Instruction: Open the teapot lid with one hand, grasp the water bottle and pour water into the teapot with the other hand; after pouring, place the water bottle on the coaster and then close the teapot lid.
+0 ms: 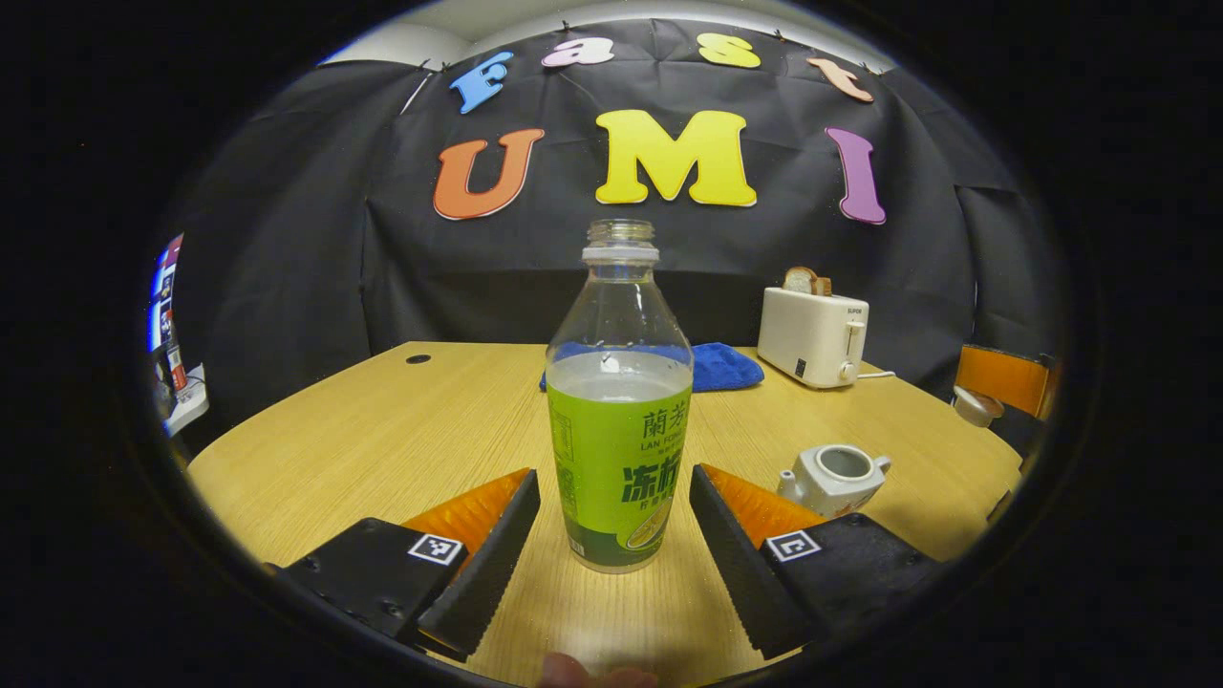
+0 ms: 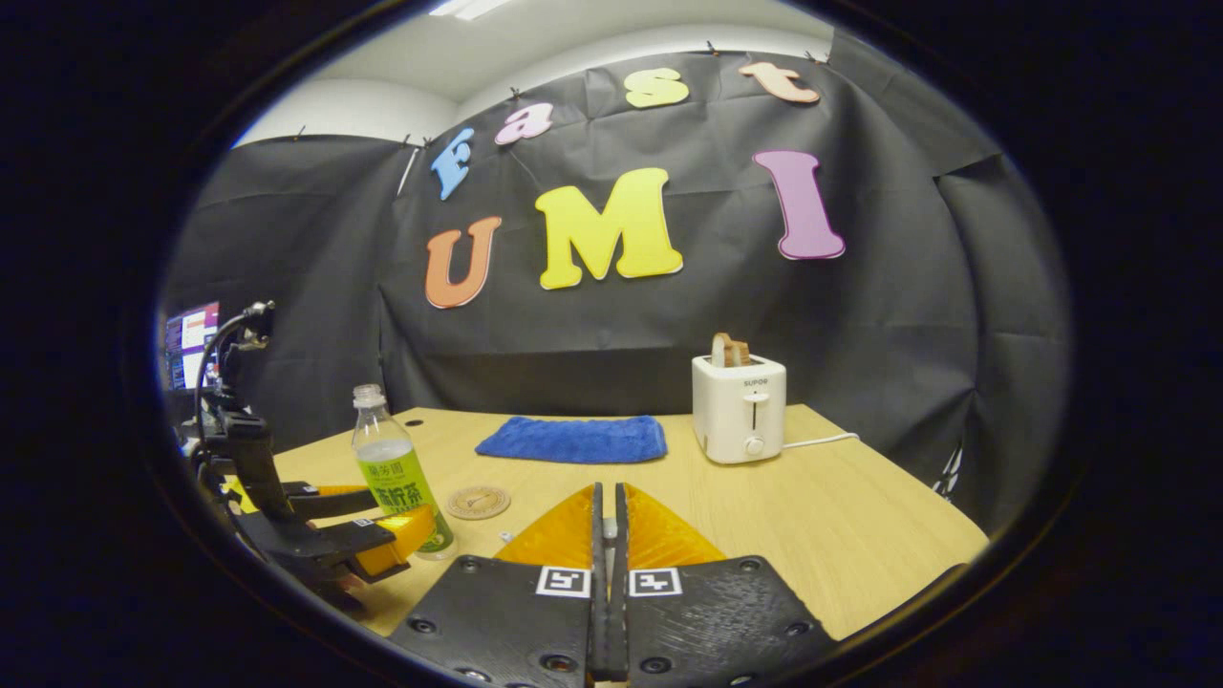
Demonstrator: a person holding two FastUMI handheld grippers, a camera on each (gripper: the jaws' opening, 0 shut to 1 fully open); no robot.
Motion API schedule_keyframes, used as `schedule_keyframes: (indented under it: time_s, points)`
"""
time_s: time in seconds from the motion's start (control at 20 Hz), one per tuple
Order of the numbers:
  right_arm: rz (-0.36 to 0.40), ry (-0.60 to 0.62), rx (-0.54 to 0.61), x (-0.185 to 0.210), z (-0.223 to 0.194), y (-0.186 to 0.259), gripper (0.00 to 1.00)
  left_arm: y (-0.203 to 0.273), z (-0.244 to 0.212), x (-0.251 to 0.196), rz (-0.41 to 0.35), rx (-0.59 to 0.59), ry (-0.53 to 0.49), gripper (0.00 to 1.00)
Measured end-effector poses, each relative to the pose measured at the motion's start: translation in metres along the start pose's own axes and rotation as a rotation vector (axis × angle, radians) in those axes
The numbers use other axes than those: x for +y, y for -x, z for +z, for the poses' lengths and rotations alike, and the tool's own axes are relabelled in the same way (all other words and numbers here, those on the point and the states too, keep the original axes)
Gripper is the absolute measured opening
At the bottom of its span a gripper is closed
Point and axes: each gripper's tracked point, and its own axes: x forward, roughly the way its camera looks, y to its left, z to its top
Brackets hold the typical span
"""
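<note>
An uncapped water bottle [image 1: 619, 449] with a green label stands on the wooden table [image 1: 382, 449], partly filled. My left gripper [image 1: 614, 478] is open, one finger close on each side of the bottle's lower half; in the right gripper view it [image 2: 401, 516] reaches the bottle [image 2: 394, 478] from the left. The white teapot [image 1: 833, 478] sits to the right with its top open. Its lid [image 1: 976, 408] hangs at the far right under the right gripper [image 1: 1001, 377]. My right gripper [image 2: 607, 492] is shut, with a sliver of white between its fingers. A round coaster [image 2: 478, 502] lies beside the bottle.
A folded blue cloth [image 2: 573, 440] lies at the back middle of the table. A white toaster [image 2: 739, 406] with bread in it stands at the back right, its cable trailing right. A monitor [image 2: 191, 344] glows at the far left.
</note>
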Motion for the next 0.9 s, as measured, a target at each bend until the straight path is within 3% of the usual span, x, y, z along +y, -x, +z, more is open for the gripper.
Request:
schedule_keyframes:
  time_s: [0.1, 0.3, 0.5, 0.6, 0.9]
  points:
    - [-0.001, 0.001, -0.002, -0.003, 0.001, 0.001, 0.0, -0.003, -0.004, 0.001, 0.002, 0.017, 0.003, 0.98]
    - [0.009, -0.004, -0.005, -0.004, 0.003, 0.007, 0.0, -0.005, -0.005, 0.0, 0.002, 0.025, -0.012, 0.82]
    - [0.009, -0.017, -0.005, -0.014, 0.001, 0.011, 0.0, -0.002, -0.004, -0.001, 0.015, 0.051, -0.057, 0.78]
    - [-0.004, -0.026, -0.002, -0.024, -0.001, 0.013, 0.0, 0.005, 0.002, 0.005, 0.053, 0.068, -0.119, 0.77]
    - [-0.024, -0.021, 0.011, -0.047, -0.01, 0.024, 0.0, 0.018, 0.023, 0.006, 0.058, 0.134, -0.395, 0.74]
